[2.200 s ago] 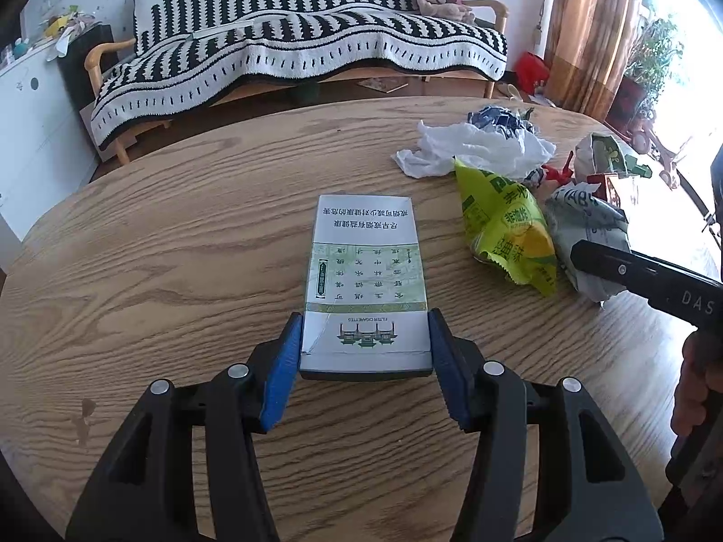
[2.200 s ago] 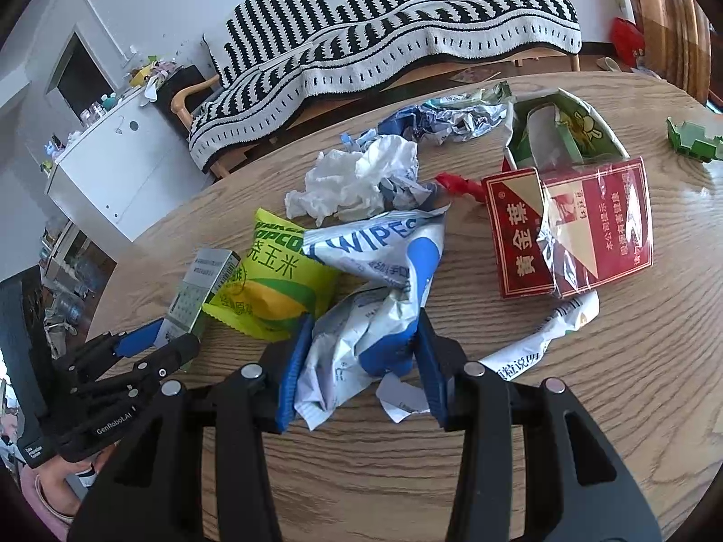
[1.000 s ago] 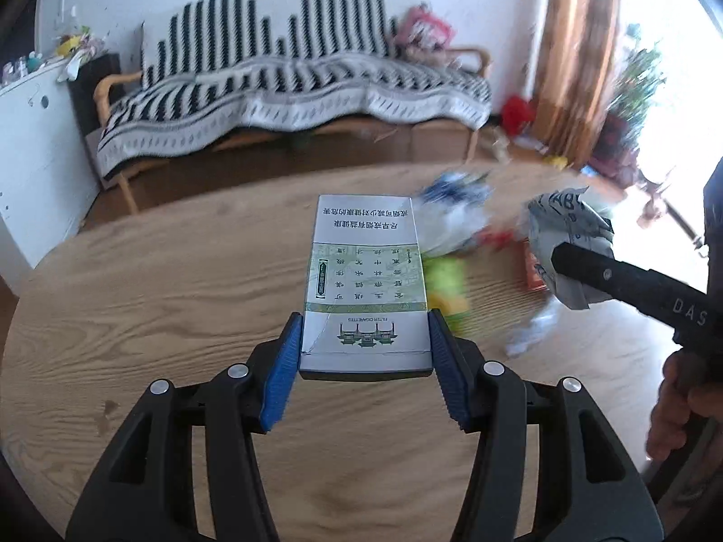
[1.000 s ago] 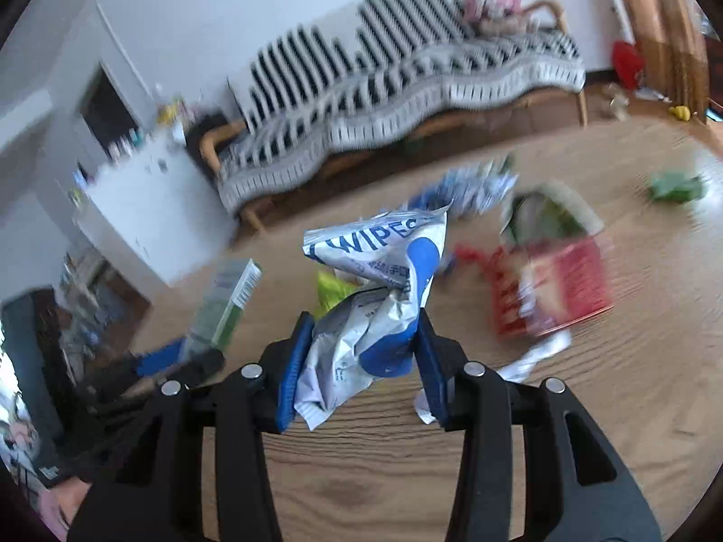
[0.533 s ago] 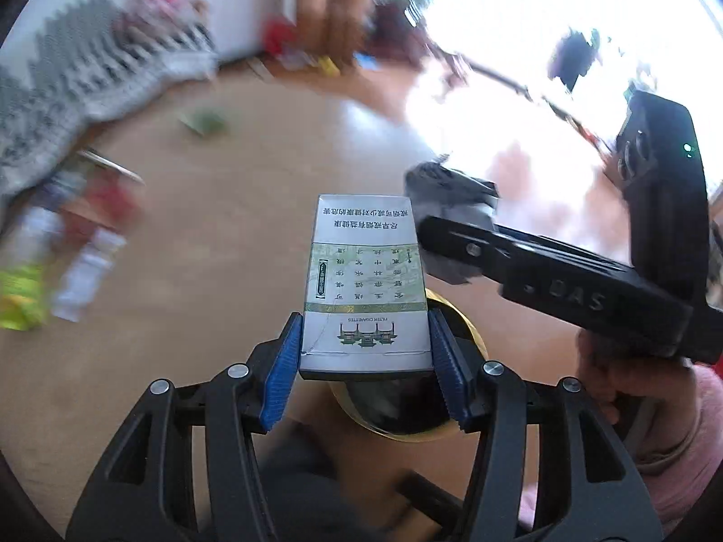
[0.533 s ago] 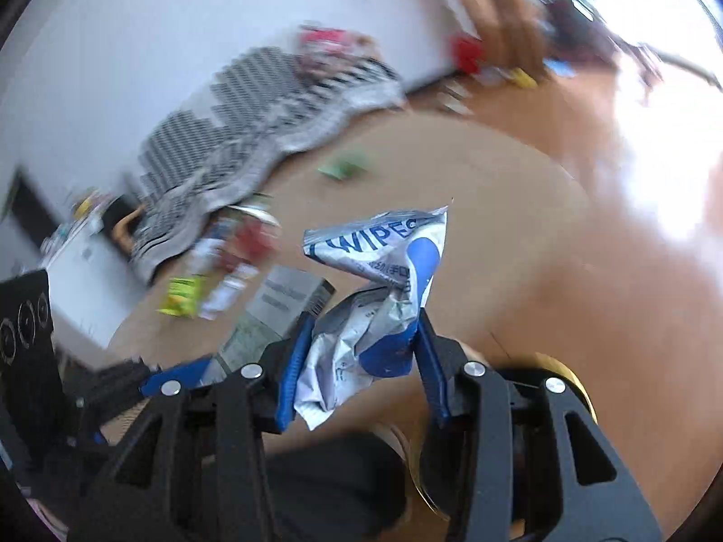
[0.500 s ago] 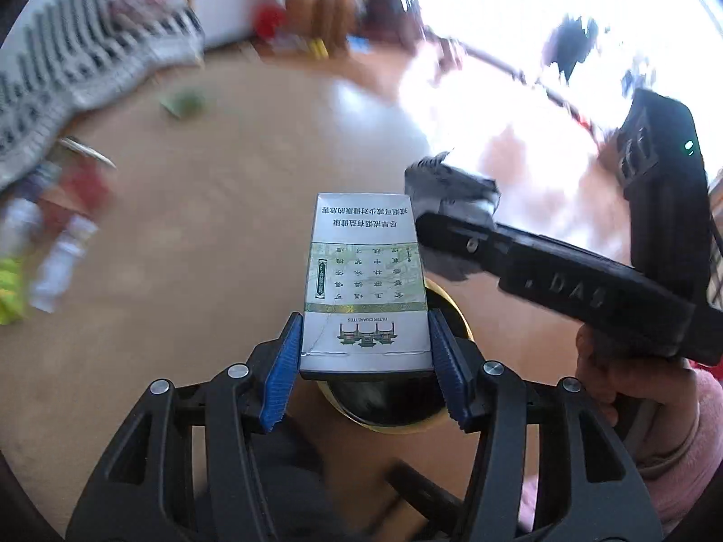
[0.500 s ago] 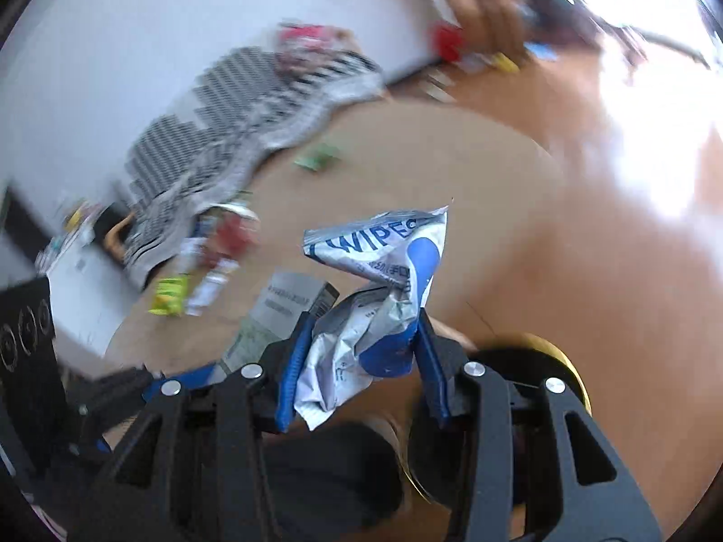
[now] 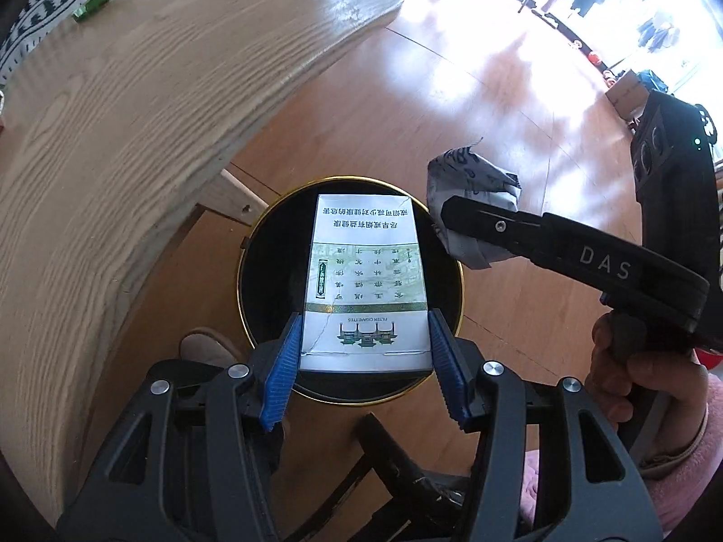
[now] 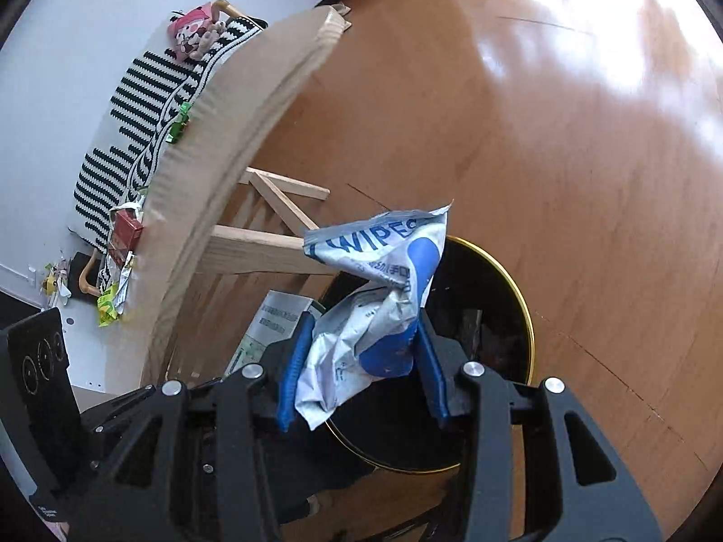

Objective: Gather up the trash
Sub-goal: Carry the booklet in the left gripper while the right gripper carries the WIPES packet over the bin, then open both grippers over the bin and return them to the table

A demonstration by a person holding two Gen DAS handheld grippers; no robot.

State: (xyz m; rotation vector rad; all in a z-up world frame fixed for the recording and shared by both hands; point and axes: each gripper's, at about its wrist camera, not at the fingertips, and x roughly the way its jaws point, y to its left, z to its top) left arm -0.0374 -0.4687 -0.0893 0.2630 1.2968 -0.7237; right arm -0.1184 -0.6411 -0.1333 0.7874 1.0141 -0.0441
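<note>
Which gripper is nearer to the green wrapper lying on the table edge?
Left. The left gripper hangs over the bin beside the table; the right gripper is on its far side from the green wrapper.

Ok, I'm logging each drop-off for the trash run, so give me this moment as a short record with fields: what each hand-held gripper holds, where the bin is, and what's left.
left hand-held gripper: shut on cigarette box, held over the bin opening
right hand-held gripper: shut on wipes packet, also above the bin
bin: black, gold rim, on the floor beside the table
dropped yet: no, both items still gripped
left on table: red box, green scrap, other wrappers
</note>
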